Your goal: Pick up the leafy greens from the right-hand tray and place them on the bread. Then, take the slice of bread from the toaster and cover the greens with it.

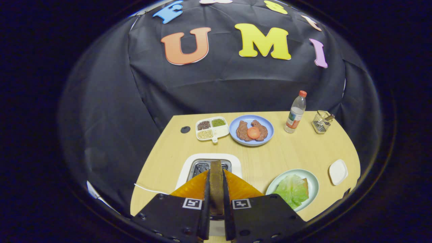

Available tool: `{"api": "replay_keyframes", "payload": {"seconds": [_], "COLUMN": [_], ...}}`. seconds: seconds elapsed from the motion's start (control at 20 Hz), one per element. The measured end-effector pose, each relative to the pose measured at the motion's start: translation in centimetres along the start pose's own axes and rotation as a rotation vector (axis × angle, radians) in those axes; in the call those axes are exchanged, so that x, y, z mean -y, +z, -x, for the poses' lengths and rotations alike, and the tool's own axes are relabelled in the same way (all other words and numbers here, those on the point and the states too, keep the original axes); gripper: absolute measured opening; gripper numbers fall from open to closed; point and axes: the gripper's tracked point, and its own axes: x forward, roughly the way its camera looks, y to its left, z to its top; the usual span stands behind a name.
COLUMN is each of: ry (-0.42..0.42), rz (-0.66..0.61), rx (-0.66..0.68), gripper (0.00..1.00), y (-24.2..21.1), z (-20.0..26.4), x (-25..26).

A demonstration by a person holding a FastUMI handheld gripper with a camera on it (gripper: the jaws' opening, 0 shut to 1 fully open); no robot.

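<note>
Gripper (216, 175) pinching bread slice (216, 185) above toaster (209, 165).

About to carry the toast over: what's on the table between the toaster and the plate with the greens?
Bare tabletop, seen in the gripper view. The gripper is shut on the bread slice, above the toaster; the plate holds the greens.

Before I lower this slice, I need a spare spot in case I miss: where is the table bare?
Gripper shut on bread slice. Bare wood lies between toaster, blue plate and greens plate. The far edge is crowded.
</note>
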Motion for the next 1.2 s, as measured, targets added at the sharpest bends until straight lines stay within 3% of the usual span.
{"api": "replay_keyframes", "payload": {"seconds": [0.3, 0.55, 1.2], "ry": [0.076, 0.057, -0.091], "rz": [-0.097, -0.149, -0.244], "rx": [0.044, 0.066, -0.135], "gripper": [0.18, 0.18, 0.18], "y": [3.4, 4.9, -6.1], "z": [4.8, 6.3, -1.4], "x": [2.1, 7.4, 19.2]}}
